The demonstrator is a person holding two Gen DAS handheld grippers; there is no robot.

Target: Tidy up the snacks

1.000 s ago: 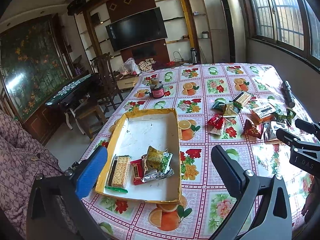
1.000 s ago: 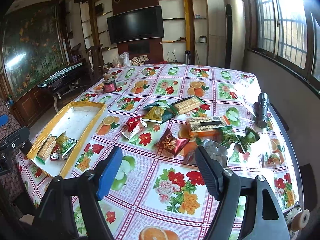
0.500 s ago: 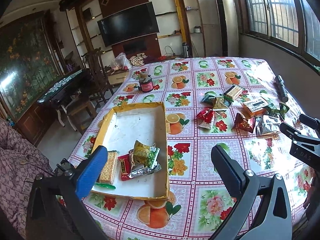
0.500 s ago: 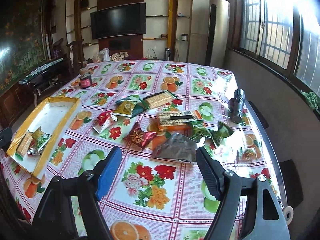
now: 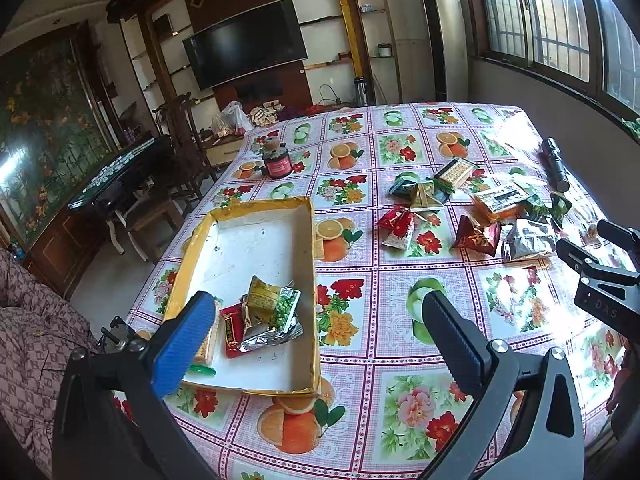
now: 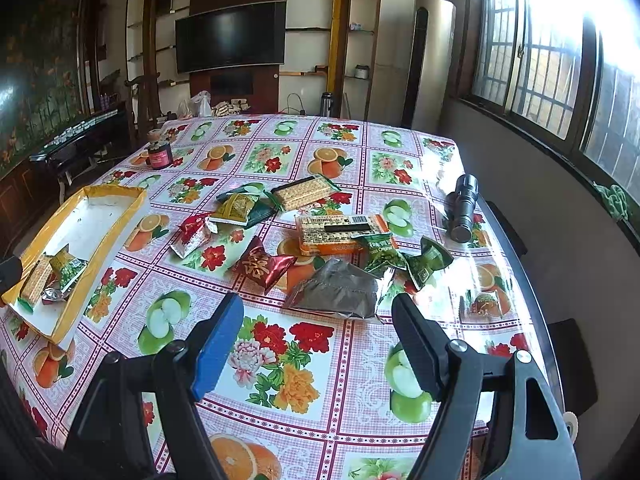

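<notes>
A yellow-rimmed white tray lies on the fruit-print tablecloth, with a cracker pack, a red packet and a green-and-foil packet in its near end. My left gripper hovers open above the tray's near right corner, nothing between its fingers. Loose snacks lie to the right: a silver foil pack, a red pouch, an orange cracker box, green packets. My right gripper stands open just short of the silver pack, empty.
A black flashlight lies near the table's right edge. A dark red jar stands at the far left of the table. Chairs and a dark side table stand off the left edge; a wall runs along the right.
The left gripper has drifted slightly right and down, so the tray sits further left in its view. The right gripper's view has tilted, bringing the silver pack closer to its fingers. Both stay open.
</notes>
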